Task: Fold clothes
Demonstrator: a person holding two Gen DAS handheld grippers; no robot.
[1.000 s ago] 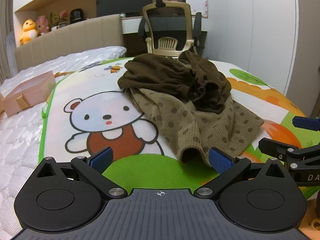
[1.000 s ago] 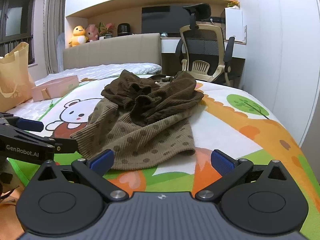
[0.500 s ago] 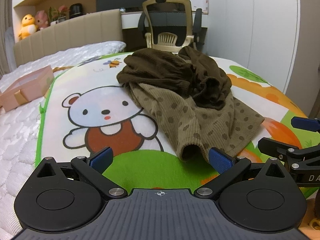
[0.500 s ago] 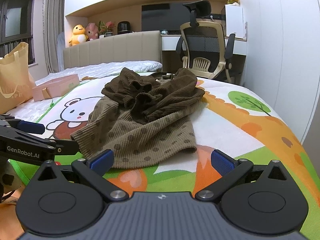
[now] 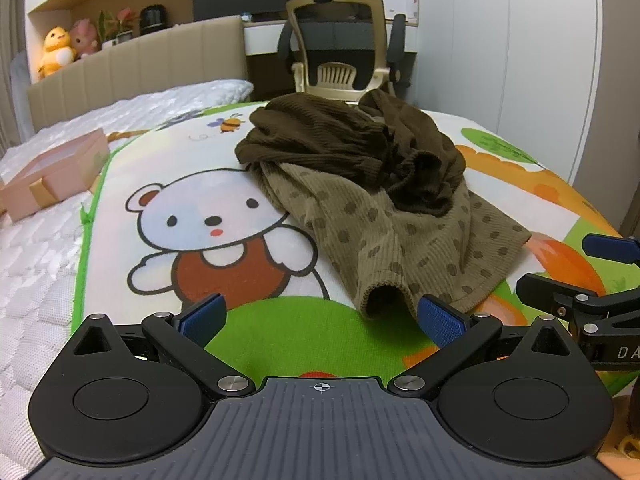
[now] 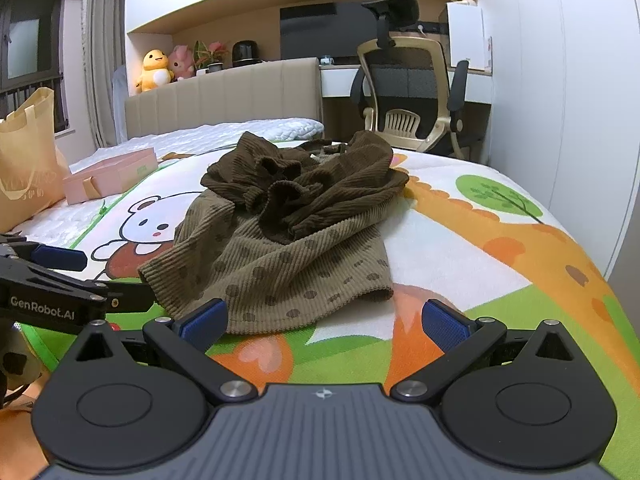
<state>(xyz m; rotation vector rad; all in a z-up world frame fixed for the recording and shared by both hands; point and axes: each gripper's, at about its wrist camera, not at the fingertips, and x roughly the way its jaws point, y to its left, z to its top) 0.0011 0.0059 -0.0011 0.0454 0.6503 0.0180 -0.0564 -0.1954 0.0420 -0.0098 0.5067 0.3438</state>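
A crumpled corduroy garment lies on the cartoon play mat that covers the bed. Its lower part is olive with dark dots. Its upper part is dark brown and bunched. A cuffed opening faces the left wrist view. My left gripper is open just short of that cuff, with nothing between its fingers. My right gripper is open at the garment's near hem, also empty. Each gripper shows at the edge of the other's view: the right gripper and the left gripper.
A pink gift box rests on the white quilt at the left. A tan paper bag stands further left. Behind the bed are an office chair, a desk, the headboard with plush toys, and a white wardrobe wall on the right.
Both grippers have crept a little forward toward the garment, which now looks slightly nearer. Their jaws have stayed open, and the garment has not moved.
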